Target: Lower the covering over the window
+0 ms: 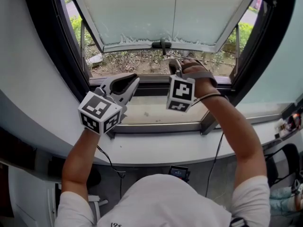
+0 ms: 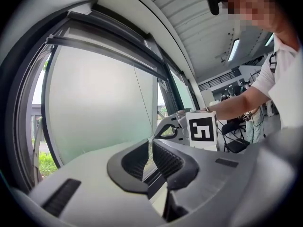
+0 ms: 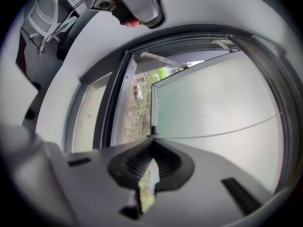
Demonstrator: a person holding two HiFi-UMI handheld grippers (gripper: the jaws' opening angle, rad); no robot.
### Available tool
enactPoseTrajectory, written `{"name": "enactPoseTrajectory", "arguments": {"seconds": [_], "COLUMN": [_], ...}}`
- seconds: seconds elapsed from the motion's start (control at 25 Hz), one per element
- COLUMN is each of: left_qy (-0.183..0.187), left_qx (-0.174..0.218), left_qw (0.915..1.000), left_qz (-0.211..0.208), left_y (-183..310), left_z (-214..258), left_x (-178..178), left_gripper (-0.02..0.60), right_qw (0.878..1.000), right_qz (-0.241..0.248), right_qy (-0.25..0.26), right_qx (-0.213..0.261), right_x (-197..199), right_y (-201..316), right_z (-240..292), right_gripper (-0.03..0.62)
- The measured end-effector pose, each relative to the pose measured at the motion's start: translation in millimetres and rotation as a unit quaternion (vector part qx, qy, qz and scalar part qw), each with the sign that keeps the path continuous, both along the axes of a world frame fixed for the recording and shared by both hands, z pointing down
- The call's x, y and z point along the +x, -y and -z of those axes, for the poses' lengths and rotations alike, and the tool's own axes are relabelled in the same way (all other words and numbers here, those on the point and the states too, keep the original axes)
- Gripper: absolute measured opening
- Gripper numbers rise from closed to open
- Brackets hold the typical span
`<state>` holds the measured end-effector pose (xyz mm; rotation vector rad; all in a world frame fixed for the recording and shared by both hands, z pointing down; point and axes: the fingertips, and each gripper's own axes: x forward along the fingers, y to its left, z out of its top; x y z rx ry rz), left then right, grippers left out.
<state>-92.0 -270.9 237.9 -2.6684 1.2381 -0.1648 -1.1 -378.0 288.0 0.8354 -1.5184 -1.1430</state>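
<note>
Blind (image 1: 142, 13) hangs part-lowered across upper frame, top cut off; two grippers below, both closed: left gripper (image 1: 134, 81) empty at centre-left, right gripper (image 1: 176, 65) by the single pull (image 1: 162, 45), hold unclear.

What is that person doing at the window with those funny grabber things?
A person stands at the window to pull the blind down. The right gripper is shut, its tips close to the small handle on the blind's bottom edge. The left gripper is shut and empty beside it. The blind covers only the upper part.
</note>
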Motion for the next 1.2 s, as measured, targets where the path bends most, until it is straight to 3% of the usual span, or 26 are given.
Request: {"name": "enactPoseTrajectory", "arguments": {"seconds": [0.24, 0.64, 0.84, 1.2], "left_qy": [0.020, 0.027, 0.031, 0.074], "left_qx": [0.023, 0.012, 0.018, 0.048], "left_qw": [0.9995, 0.9995, 0.9988, 0.9938], "left_qz": [0.011, 0.011, 0.034, 0.068], "left_y": [2.6, 4.6, 9.6, 15.8], "left_z": [14.1, 6.5, 10.6, 25.4], "left_x": [-4.0, -5.7, -16.4, -37.4], "left_gripper": [0.023, 0.023, 0.026, 0.115], "right_qw": [1.000, 0.999, 0.998, 0.997], "right_qz": [-0.002, -0.008, -0.014, -0.018], "right_qy": [0.011, 0.002, -0.012, -0.021], "right_qx": [-0.016, -0.035, -0.056, -0.076], "right_x": [-1.6, 0.8, 4.9, 4.1], "right_y": [-3.0, -3.5, -3.4, -7.4], "right_z": [-15.2, -36.3, -63.5, -94.4], "right_gripper": [0.021, 0.021, 0.021, 0.022]}}
